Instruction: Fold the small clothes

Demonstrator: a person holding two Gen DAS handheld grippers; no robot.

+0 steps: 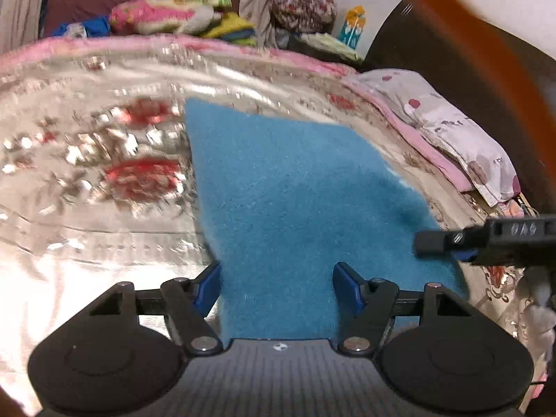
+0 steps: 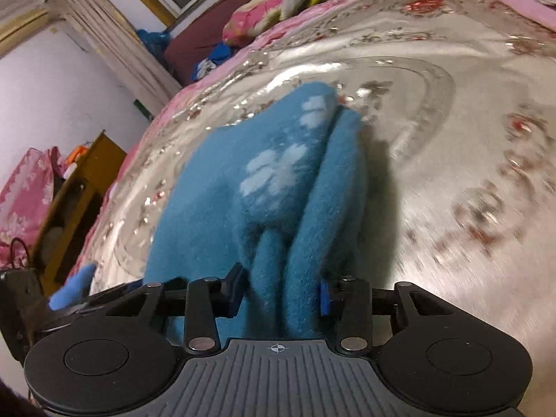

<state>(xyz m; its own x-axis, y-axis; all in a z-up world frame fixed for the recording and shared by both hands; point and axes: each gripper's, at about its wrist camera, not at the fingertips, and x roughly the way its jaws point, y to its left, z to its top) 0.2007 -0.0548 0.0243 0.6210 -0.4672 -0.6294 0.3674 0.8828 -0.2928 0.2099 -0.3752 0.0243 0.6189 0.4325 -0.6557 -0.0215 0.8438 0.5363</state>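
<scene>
I had the right gripper (image 2: 278, 295) pinching the bunched blue fleece (image 2: 278, 180) to carry its fold; my left gripper (image 1: 276, 288) gaped wide over its flat edge, gripping nothing, on the bedspread (image 1: 104, 208).

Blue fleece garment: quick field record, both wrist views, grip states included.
item: blue fleece garment, pale paw prints
surface: floral satin bedspread
left hand-held gripper: open, fingers either side of the fleece
right hand-held gripper: shut on bunched folds of fleece
fold state: layers gathered at the right side, flat at the left
background: clothes pile past the bed edge
</scene>
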